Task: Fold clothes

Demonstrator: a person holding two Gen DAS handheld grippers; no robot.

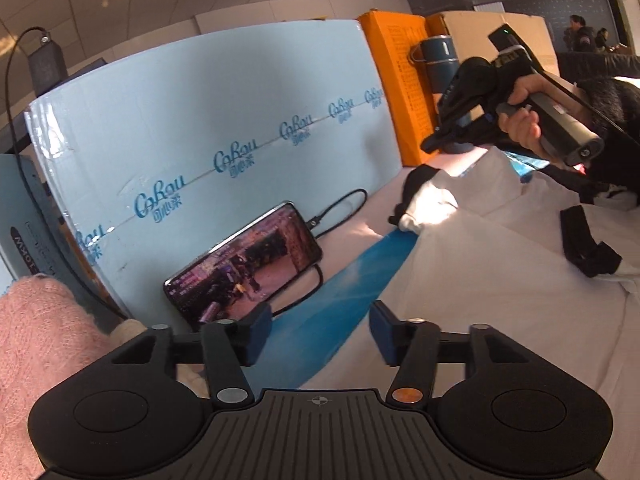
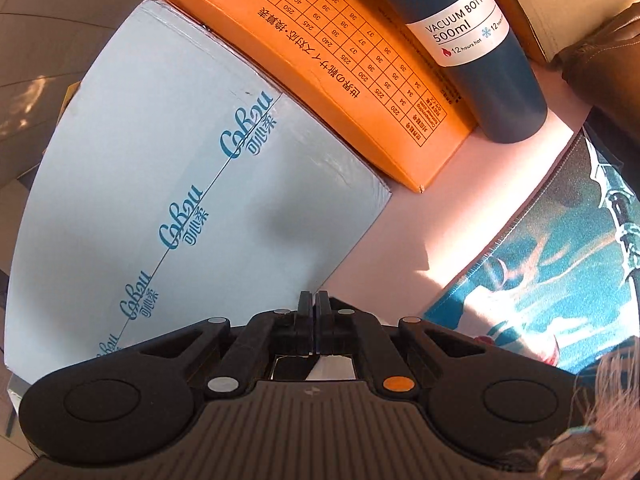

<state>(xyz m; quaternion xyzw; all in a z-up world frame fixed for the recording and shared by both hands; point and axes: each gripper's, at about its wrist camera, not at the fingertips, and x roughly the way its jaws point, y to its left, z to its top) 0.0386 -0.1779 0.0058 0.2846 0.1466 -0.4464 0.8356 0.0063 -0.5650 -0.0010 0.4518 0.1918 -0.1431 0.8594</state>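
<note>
Left gripper (image 1: pixel 317 330): fingers spread wide, nothing between them. It hovers low over the tabletop (image 1: pixel 352 224), pointing at the strip of blue mat (image 1: pixel 340 280) showing beside the garment.

Right gripper (image 2: pixel 314 312): fingers pressed together, nothing pinched between them. In the left wrist view it's up in the air at top right, held in a bare hand (image 1: pixel 520 120) with a dark sleeve, above the far end of the garment and clear of it.

White garment (image 1: pixel 500 280): lies spread on the tabletop, covering most of the mat, on the right of the left wrist view. Black trim pieces on it, one near the far end, one at the right edge. Neither gripper touches it.

Phone (image 1: pixel 244 264): propped against the light blue box (image 1: pixel 208 120), screen lit, cable plugged in and looping on the tabletop.

Behind: orange box (image 2: pixel 340 80) standing next to the light blue one, dark blue vacuum bottle (image 2: pixel 492 52) just in front of it, cardboard box (image 1: pixel 500 28) further right.

Pink knit sleeve (image 1: pixel 36 344) at bottom left of the left wrist view. People visible far back in the room, too small to detail.
</note>
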